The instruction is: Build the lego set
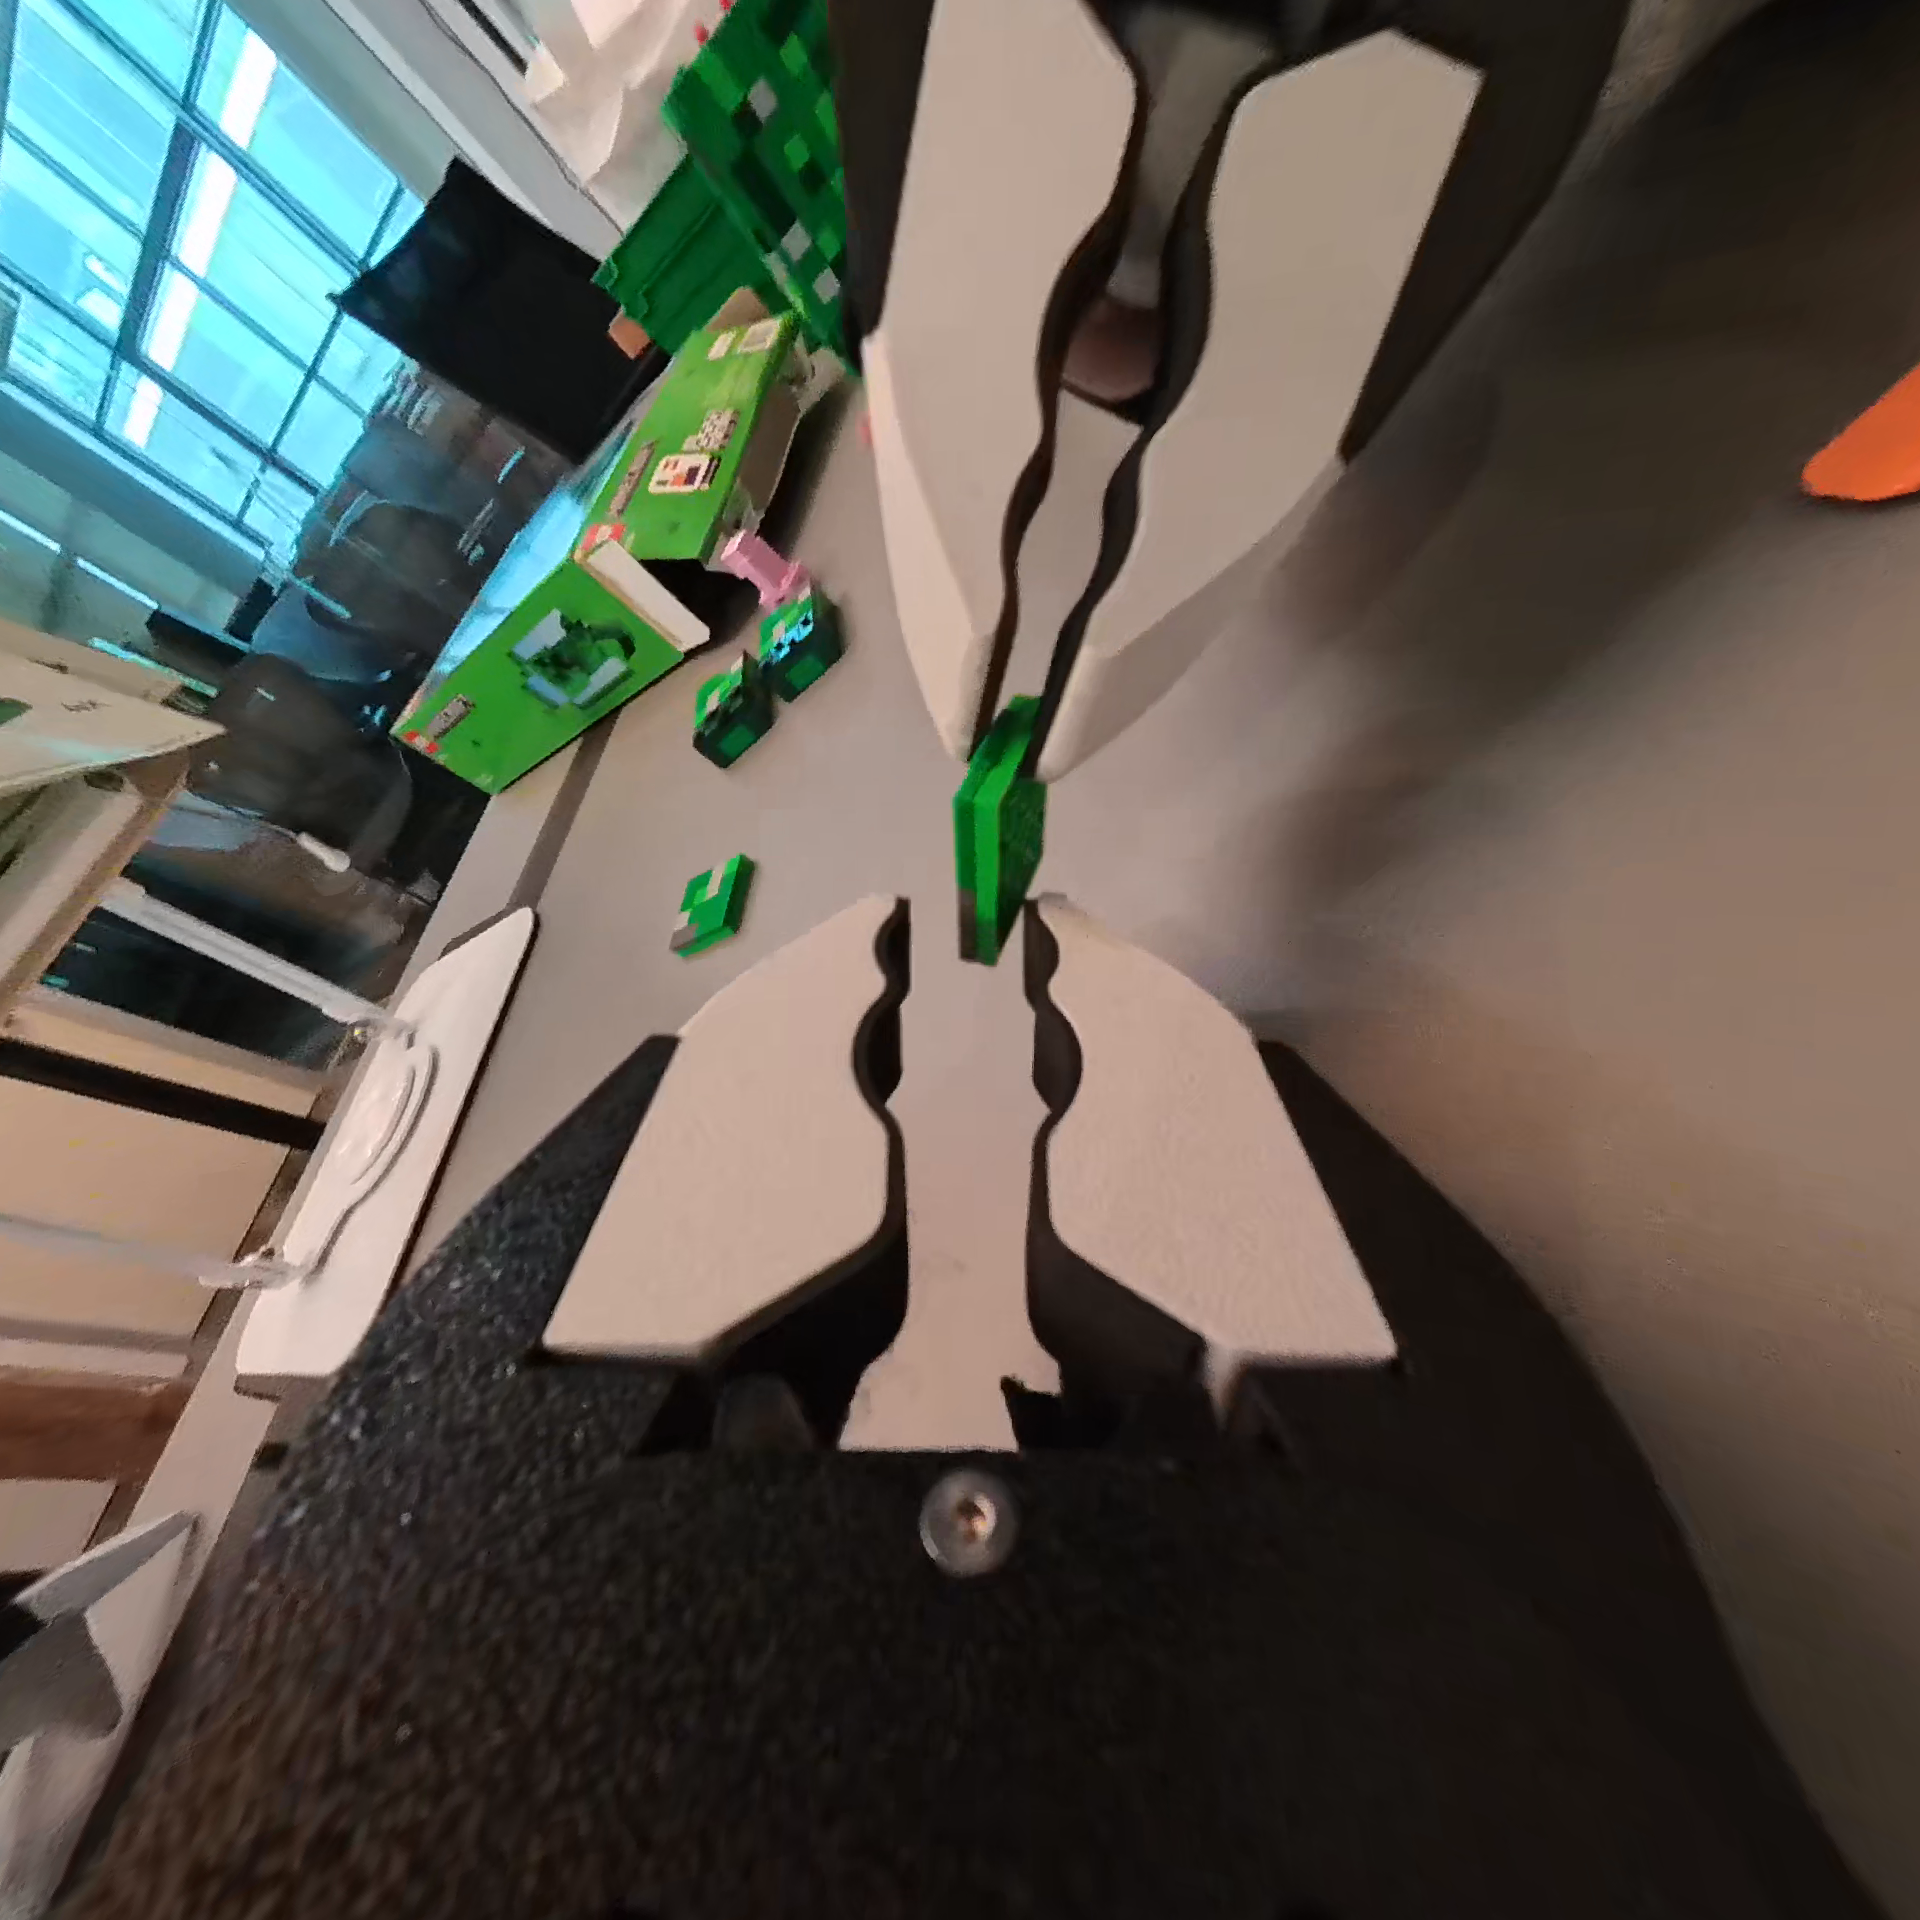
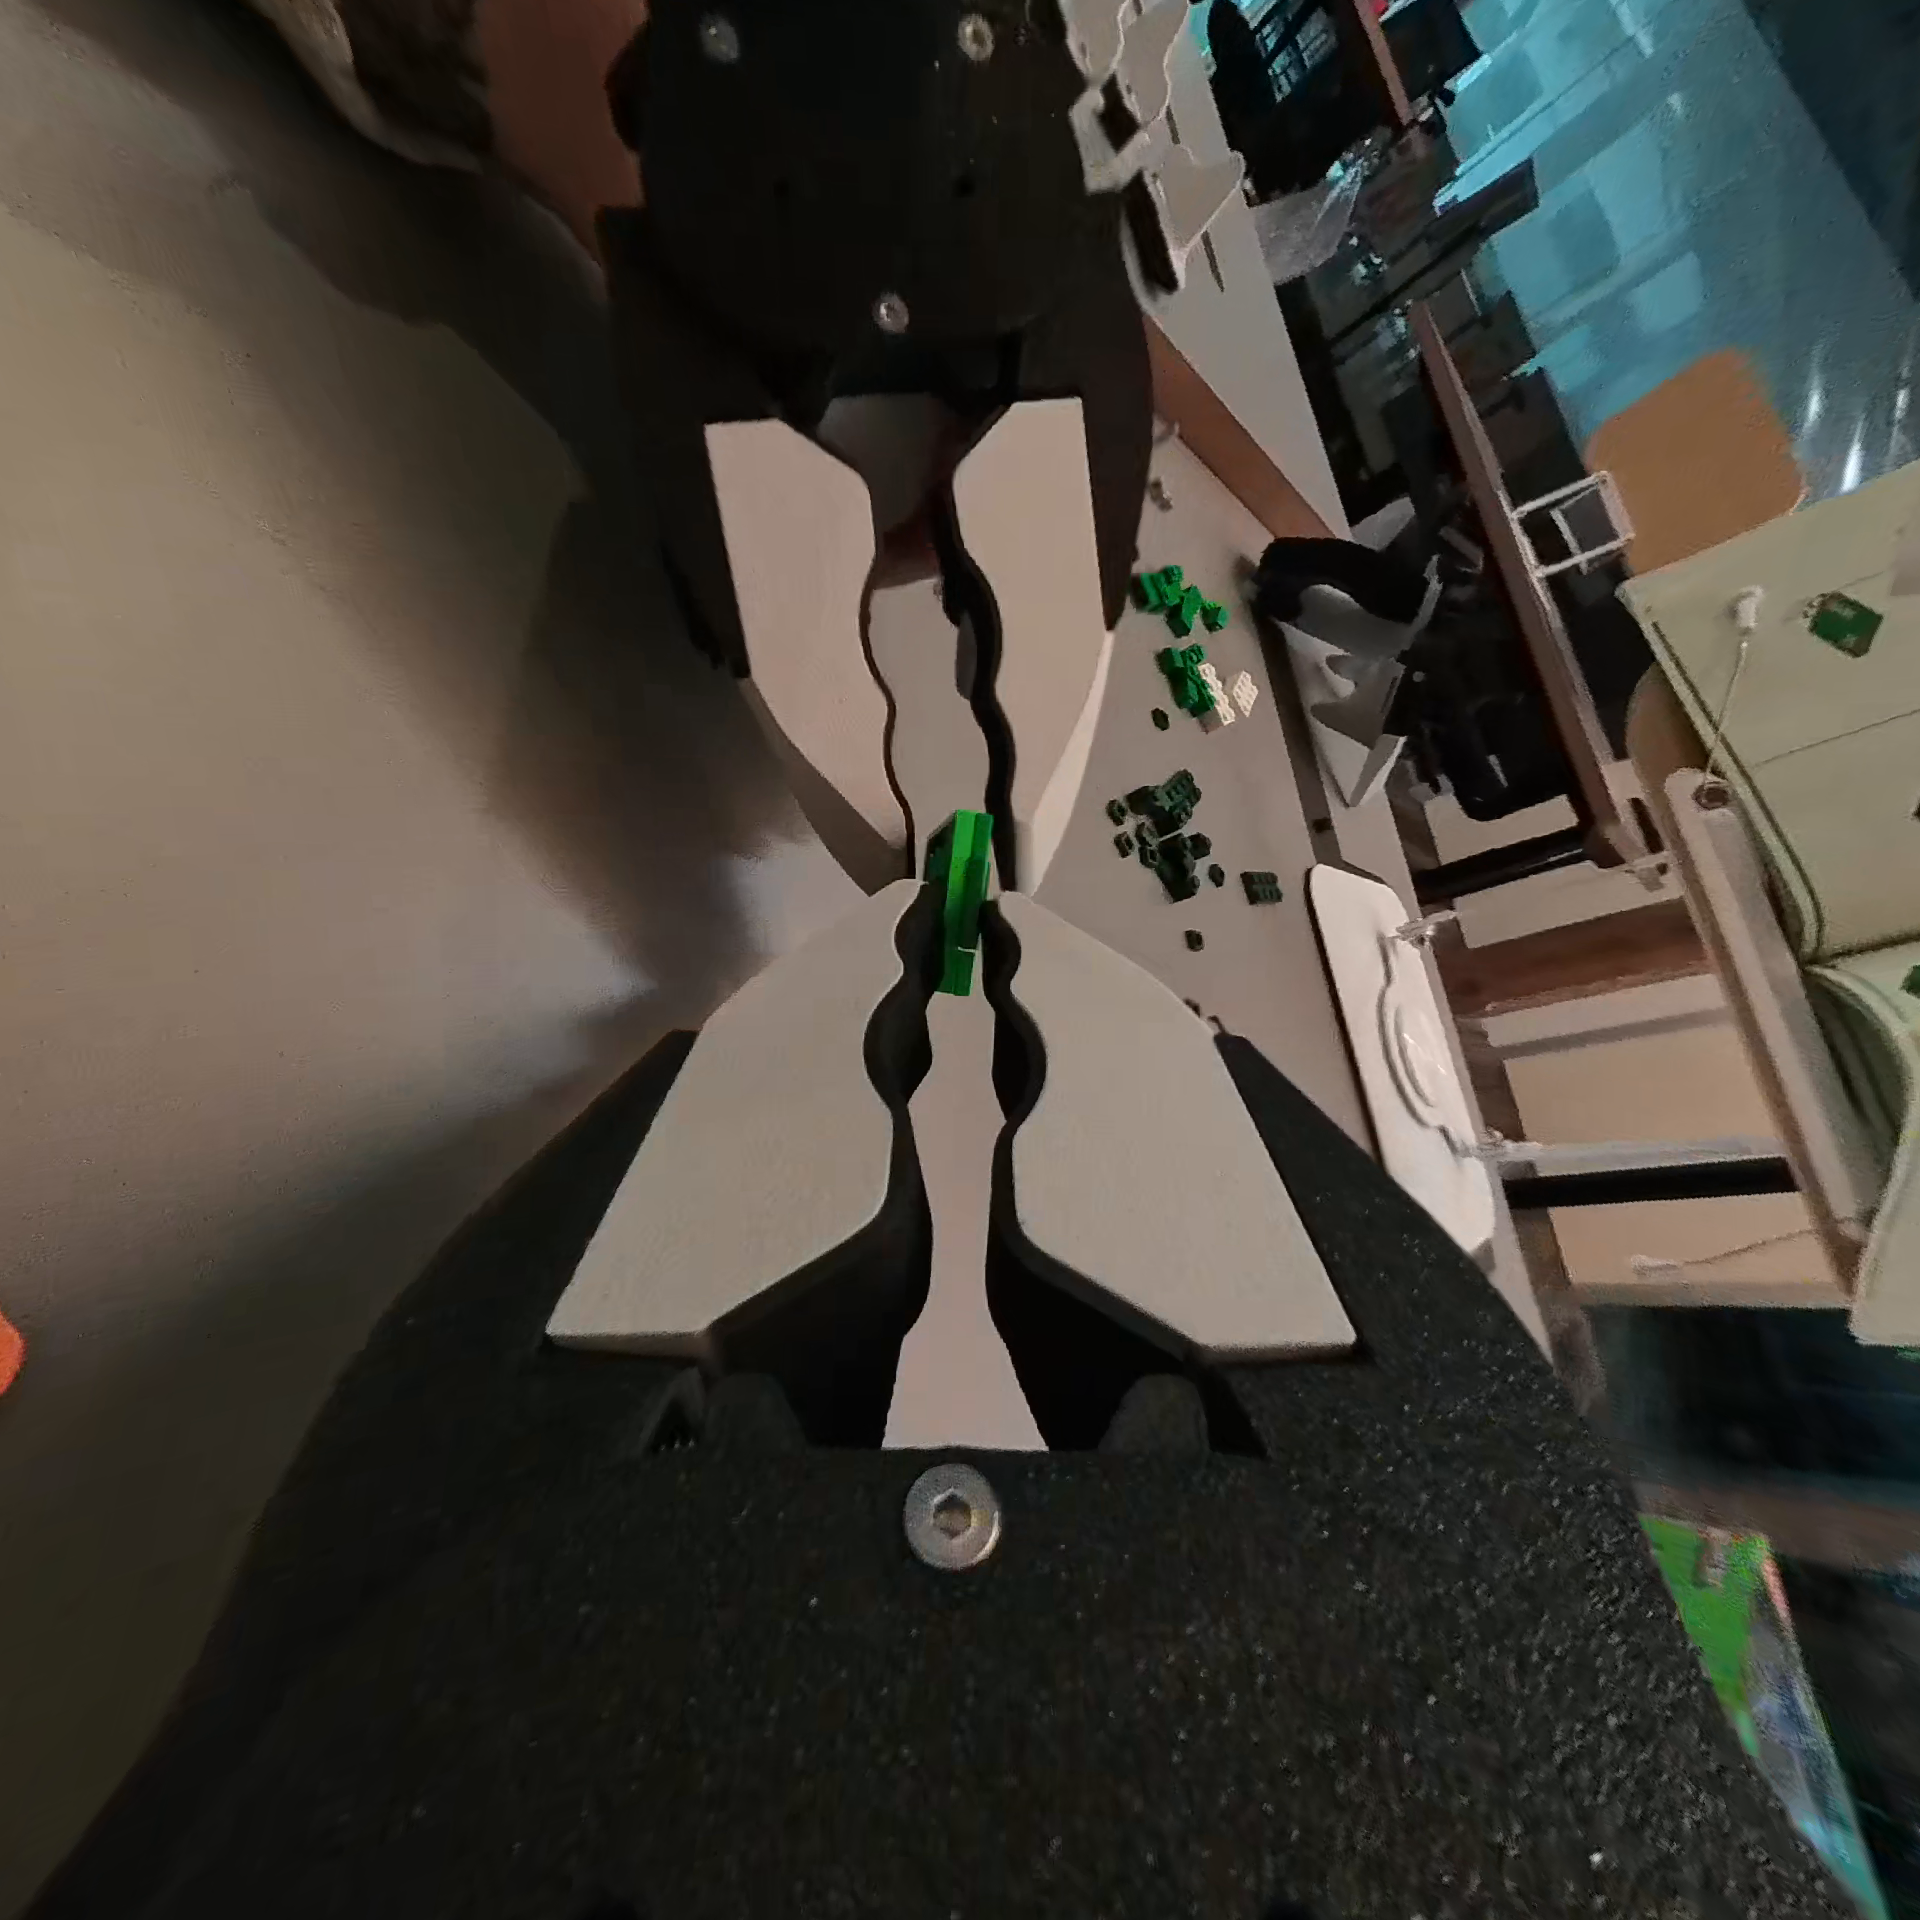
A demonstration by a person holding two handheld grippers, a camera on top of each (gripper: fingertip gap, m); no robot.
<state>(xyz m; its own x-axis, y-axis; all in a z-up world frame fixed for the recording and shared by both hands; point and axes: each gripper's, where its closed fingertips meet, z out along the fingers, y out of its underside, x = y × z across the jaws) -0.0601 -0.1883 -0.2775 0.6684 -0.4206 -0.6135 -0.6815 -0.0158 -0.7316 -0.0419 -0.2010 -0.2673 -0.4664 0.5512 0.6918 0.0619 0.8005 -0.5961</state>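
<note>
Grey and plain, the counter [image 1: 1351, 727] ran back toward big windows and dark office chairs. Both grippers were tipped on their sides above it and met nose to nose. The right gripper [image 2: 951, 914] had its jaws pinched on a small bright-green lego piece [image 2: 958, 904], a stack of flat plates standing on edge; in the left wrist view the same piece [image 1: 1000, 821] stuck out from its white tips. The left gripper [image 1: 966, 914] faced it with its jaws spread a little, the free end of the piece sitting just between the tips; I could not tell whether they touched it. Behind them on the counter lay a green lego box [image 1: 613, 561], a few small built green blocks [image 1: 769, 675] and a loose green tile [image 1: 715, 902]. On the other side were heaps of loose green bricks [image 2: 1164, 831] beside a white plate [image 2: 1392, 1049].
</note>
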